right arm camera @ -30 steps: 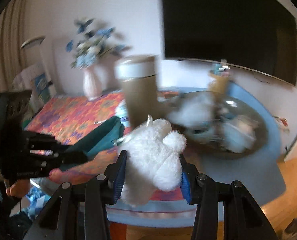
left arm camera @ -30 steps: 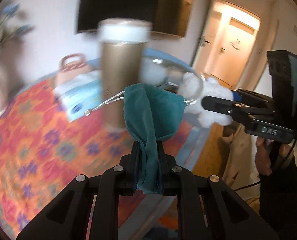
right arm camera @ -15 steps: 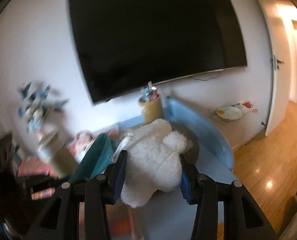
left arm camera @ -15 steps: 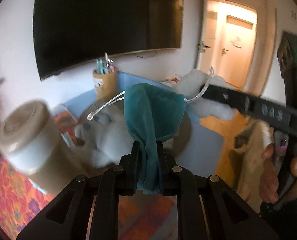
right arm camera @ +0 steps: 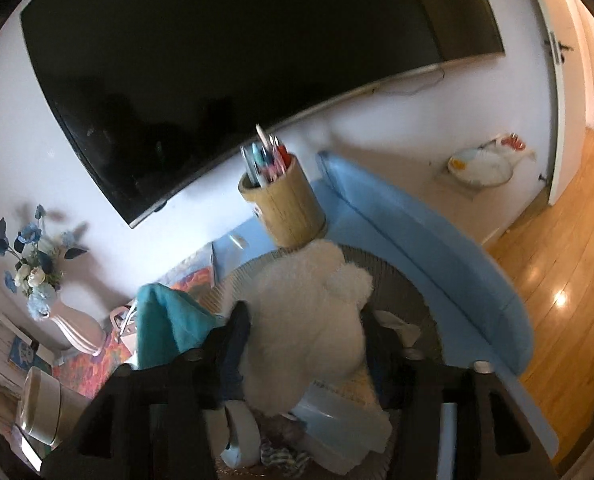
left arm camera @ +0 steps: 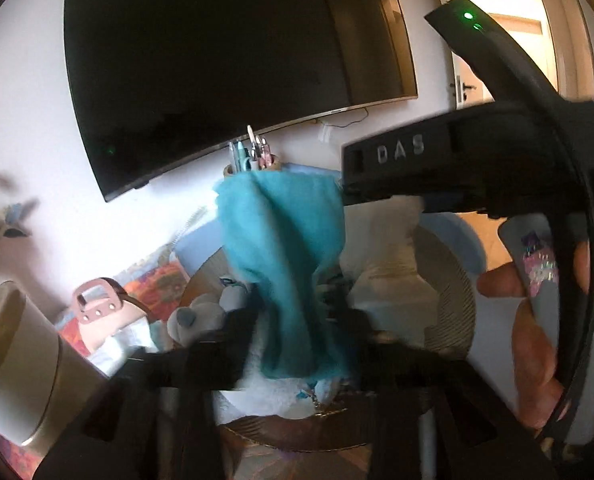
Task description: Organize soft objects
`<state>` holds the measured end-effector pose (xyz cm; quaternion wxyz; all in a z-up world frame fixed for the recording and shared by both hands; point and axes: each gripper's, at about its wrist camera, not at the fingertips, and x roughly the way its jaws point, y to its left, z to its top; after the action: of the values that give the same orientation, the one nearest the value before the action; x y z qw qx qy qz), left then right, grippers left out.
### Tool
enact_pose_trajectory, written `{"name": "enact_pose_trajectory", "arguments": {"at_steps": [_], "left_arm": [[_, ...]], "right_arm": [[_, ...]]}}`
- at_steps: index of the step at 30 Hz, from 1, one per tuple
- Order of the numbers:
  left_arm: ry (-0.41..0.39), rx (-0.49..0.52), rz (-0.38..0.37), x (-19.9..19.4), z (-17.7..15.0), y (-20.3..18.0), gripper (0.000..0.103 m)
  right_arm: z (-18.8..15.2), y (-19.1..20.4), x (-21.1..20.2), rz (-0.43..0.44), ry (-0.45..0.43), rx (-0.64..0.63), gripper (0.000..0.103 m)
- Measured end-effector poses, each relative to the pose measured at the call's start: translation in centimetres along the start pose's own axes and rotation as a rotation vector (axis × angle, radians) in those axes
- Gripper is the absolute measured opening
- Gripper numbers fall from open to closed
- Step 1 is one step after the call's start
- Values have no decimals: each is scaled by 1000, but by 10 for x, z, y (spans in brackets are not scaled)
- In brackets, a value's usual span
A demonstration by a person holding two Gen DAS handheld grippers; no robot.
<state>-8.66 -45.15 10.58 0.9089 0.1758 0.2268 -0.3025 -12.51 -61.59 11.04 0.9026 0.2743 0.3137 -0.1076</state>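
Observation:
A teal drawstring pouch (left arm camera: 285,264) hangs between the fingers of my left gripper (left arm camera: 295,310). The jaws are opening, and the blurred fingers stand a little apart from the cloth on both sides. A white plush toy (right arm camera: 309,320) sits between the fingers of my right gripper (right arm camera: 305,312), whose jaws are also opening. Both grippers hover over a round dark woven tray (right arm camera: 413,280) holding soft toys, among them a grey plush (left arm camera: 193,316). The pouch (right arm camera: 165,320) also shows left of the plush in the right wrist view.
A bamboo pen holder (right arm camera: 285,204) stands behind the tray on the blue table (right arm camera: 437,236). A beige thermos cup (left arm camera: 13,360) is at the left and a flower vase (right arm camera: 73,328) beyond it. A hand (left arm camera: 537,360) holds the right gripper's body (left arm camera: 401,152) close by.
Both grippers swung from the flowered cloth side to above the round tray. Their jaws, shut on the pouch and the plush before, have spread, and both views are blurred.

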Motion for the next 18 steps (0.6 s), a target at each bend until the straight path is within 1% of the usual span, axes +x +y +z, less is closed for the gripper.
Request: {"name": "enact_pose_trajectory", "arguments": {"at_steps": [1, 2, 4, 5, 11, 14, 15, 16, 17, 18], "left_arm": [[-4, 14, 10, 2, 0, -3, 79], [-12, 31, 15, 0, -1, -5, 86], [-68, 59, 10, -11, -4, -10, 86], [-79, 68, -1, -16, -5, -12, 86], [-69, 50, -29, -38, -10, -16, 86], [-52, 59, -19, -48, -12, -18, 86], [-53, 60, -27, -53, -14, -17, 86], [-53, 58, -33, -57, -15, -18, 86], [-51, 57, -40, -62, -17, -18, 86], [-51, 54, -46, -67, -18, -18, 86]], "right_arm": [[-2, -2, 1, 8, 8, 8, 68], [-4, -5, 1, 19, 21, 15, 68], [-9, -10, -2, 25, 36, 22, 68], [-12, -12, -7, 20, 33, 23, 68], [-33, -18, -47, -18, -10, 21, 68], [-48, -18, -71, -43, -29, 6, 68], [-55, -17, -80, -55, -38, -2, 68], [-63, -17, -87, -61, -45, -7, 69], [-72, -17, -95, -65, -50, -11, 74], [-79, -17, -102, -71, -53, -13, 76]]}}
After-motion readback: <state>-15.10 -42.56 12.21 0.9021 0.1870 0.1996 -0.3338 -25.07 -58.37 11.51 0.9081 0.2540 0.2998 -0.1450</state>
